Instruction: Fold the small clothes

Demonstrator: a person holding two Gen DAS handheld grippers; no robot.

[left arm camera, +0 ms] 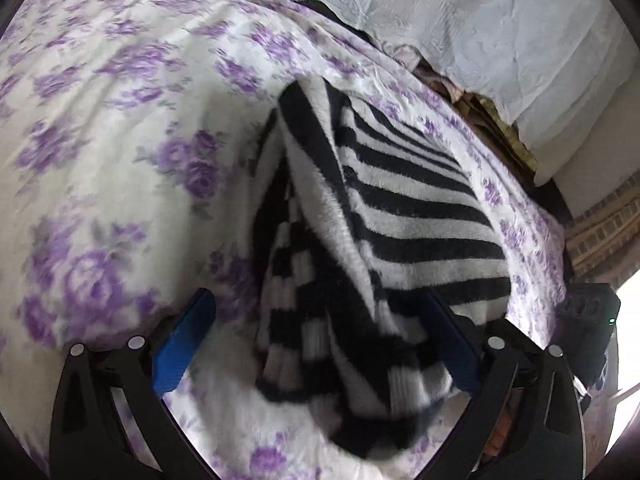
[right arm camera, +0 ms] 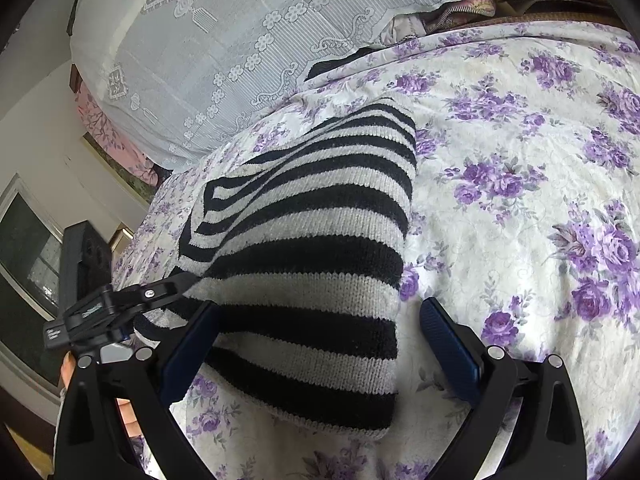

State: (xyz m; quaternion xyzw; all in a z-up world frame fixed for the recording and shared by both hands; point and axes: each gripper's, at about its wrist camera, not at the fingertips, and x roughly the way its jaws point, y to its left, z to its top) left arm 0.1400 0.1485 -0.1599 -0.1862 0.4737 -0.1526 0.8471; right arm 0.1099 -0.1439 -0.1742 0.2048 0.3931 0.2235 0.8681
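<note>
A black-and-white striped knit garment (left arm camera: 384,216) lies on the purple-flowered bedsheet (left arm camera: 120,128). In the left wrist view its bunched, blurred edge hangs between the fingers of my left gripper (left arm camera: 316,320), which stands open around it. In the right wrist view the garment (right arm camera: 312,256) lies folded lengthwise, its near end between the wide-open blue fingers of my right gripper (right arm camera: 320,320). The left gripper (right arm camera: 132,300) also shows there at the garment's left edge, but its jaws are hidden there.
A white lace cover (right arm camera: 224,32) drapes over bedding at the far side. The bedsheet (right arm camera: 520,184) spreads wide to the right. A window (right arm camera: 28,240) and wall lie left, beyond the bed edge. A brick-patterned surface (left arm camera: 604,232) is at the right.
</note>
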